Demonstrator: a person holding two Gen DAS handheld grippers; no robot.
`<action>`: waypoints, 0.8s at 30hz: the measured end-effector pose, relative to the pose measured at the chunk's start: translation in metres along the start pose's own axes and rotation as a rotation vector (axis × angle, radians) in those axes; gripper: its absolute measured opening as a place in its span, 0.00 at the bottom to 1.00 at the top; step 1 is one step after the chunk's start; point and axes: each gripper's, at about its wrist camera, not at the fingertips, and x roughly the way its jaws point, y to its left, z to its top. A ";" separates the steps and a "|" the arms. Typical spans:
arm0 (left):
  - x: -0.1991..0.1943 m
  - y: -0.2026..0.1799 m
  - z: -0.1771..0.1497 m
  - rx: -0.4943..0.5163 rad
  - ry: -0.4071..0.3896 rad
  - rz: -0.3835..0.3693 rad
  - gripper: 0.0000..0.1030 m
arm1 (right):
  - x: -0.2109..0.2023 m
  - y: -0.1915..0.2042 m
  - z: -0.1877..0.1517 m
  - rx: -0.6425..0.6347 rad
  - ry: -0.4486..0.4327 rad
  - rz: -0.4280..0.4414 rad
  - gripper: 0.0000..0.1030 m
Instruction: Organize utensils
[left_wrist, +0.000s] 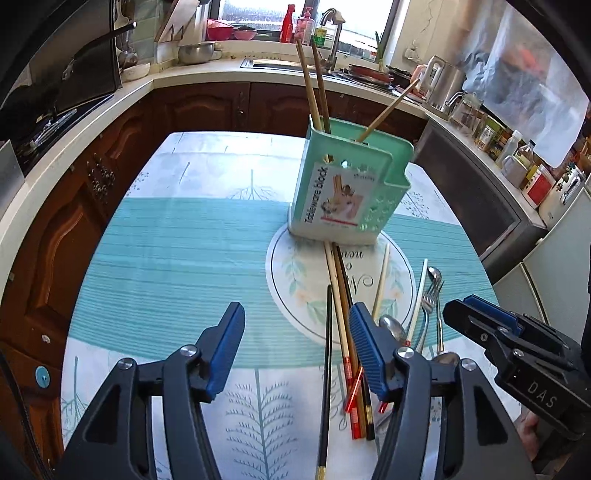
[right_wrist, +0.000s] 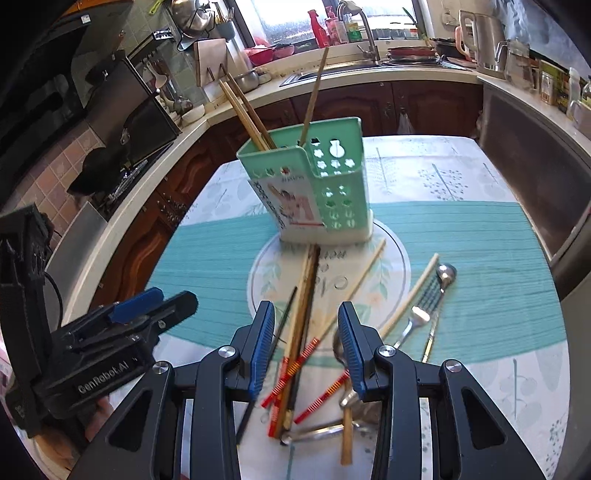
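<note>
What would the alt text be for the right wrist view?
Open right tongs hover over a jumbled pile of chopsticks, spoons and a fork on a patterned tablecloth. Behind stands a green utensil holder with three chopsticks in it; the left tongs sit alongside.

You have one green utensil holder (left_wrist: 347, 184) standing on the table, with three wooden chopsticks (left_wrist: 312, 83) sticking up out of it. One fork (right_wrist: 424, 310) lies on the cloth, and at least two spoons (right_wrist: 445, 275) show beside it. The loose chopsticks (right_wrist: 301, 317) lie crossed in a pile; you can count about seven, though overlap makes that uncertain. One round placemat (left_wrist: 295, 288) sits under the holder.
</note>
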 end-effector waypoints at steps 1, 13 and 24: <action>0.002 0.000 -0.004 -0.005 0.013 -0.002 0.58 | -0.001 -0.002 -0.004 -0.002 0.002 -0.008 0.35; 0.045 -0.004 -0.029 0.037 0.184 0.009 0.58 | 0.004 -0.046 -0.036 0.098 0.086 -0.092 0.35; 0.066 -0.025 -0.026 0.088 0.272 -0.071 0.57 | 0.028 -0.061 -0.036 0.147 0.140 -0.097 0.35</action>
